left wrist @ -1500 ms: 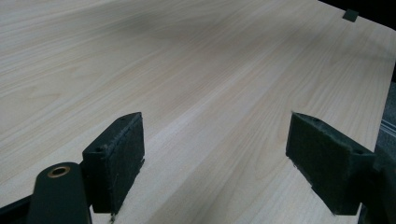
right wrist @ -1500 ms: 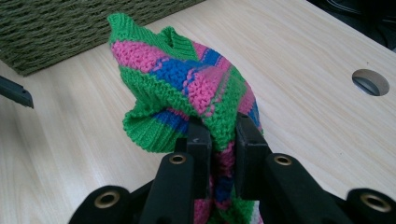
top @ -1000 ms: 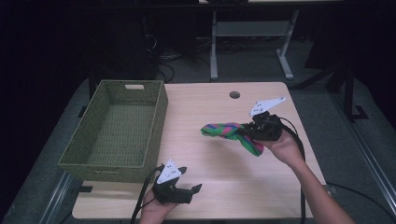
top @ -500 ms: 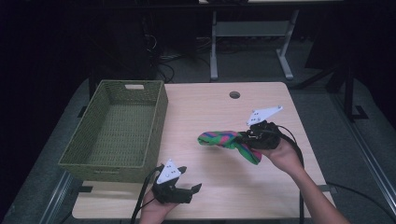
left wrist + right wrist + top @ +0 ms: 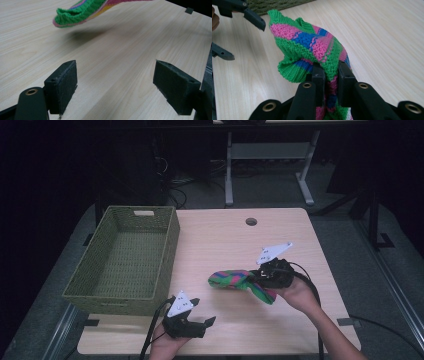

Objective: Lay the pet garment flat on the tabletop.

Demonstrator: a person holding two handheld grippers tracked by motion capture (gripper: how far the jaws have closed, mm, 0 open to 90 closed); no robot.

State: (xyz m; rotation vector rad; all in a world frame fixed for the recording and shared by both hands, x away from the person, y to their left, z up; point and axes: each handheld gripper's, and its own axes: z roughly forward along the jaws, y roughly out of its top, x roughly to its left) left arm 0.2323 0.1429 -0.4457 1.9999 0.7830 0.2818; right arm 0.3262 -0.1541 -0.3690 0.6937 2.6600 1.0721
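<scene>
The knitted sock (image 5: 240,282), striped green, pink and blue, hangs in the air above the right half of the counter (image 5: 220,240), and over the last second it has travelled from nearer the counter's far right part toward the near edge and a little toward the middle, dropping closer to the person. That shift suggests the carry is under way: the sock is off the wood and heading across, most likely toward the green woven basket (image 5: 165,255) that stands along the counter's left edge, though it is well short of it. The right hand-held gripper (image 5: 261,276) clamps the sock; in the right gripper view its two black jaws are pressed together on a fold of the knit (image 5: 329,65), with the cuff end bunching out ahead of them and the rest dangling below. So the sock sits directly in that gripper's bite, its free end pointing leftward toward the basket side. The left hand-held gripper (image 5: 202,322) rests near the counter's near edge, just in front of the basket's near right corner, in much the same spot as a second ago; its jaws stand wide apart with nothing between them, and in the left gripper view the sock's green tip (image 5: 75,15) floats above the wood, casting a shadow, ahead of those spread pads (image 5: 62,87) and apart from them.
</scene>
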